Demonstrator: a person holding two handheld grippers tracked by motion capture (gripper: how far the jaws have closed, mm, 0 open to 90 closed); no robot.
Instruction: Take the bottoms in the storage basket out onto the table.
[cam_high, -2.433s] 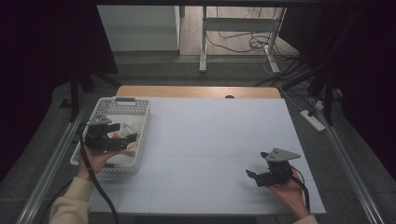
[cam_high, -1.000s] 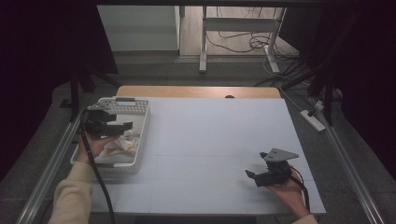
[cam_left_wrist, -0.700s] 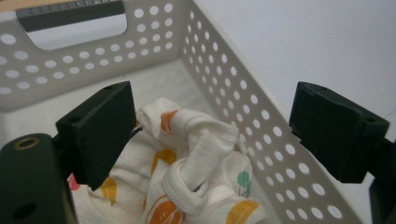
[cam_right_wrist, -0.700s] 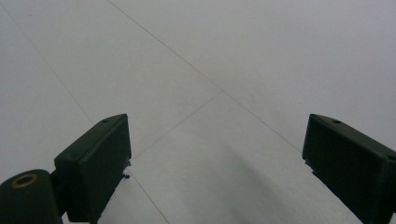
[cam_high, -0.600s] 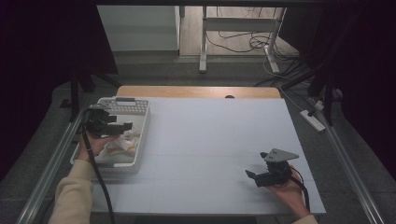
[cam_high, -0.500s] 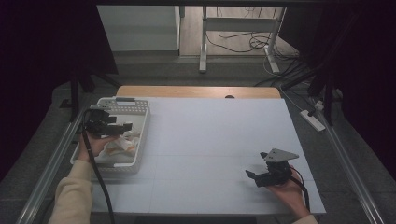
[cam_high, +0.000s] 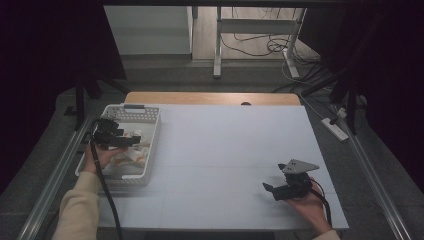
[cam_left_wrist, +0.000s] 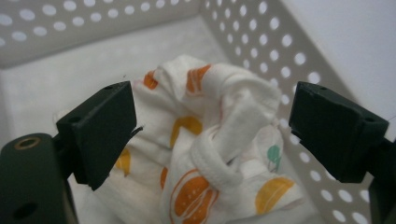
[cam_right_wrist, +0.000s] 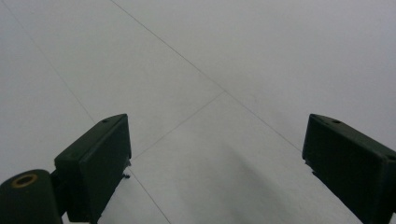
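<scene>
Left gripper (cam_left_wrist: 205, 135) hovers, fingers spread, over the orange-printed white garment (cam_left_wrist: 210, 154) in the perforated basket (cam_high: 150, 131) (bench's 9 o'clock). Right gripper (cam_high: 274, 191) idles spread at 4 o'clock. Likely next: descend, pinch cloth.

Matt plastics, soft cloth, a pale smooth tabletop

The basket (cam_left_wrist: 299, 51) looks like white perforated plastic, slightly sheened; the cloth (cam_left_wrist: 210, 154) in it is soft knit fabric, white with orange and yellow prints (one small green one). The table (cam_high: 235, 150) has a smooth matt white sheet with a wood strip showing at its far edge. The left gripper (cam_left_wrist: 210, 135) and right gripper (cam_right_wrist: 215, 163) have matt black plastic jaws.
</scene>
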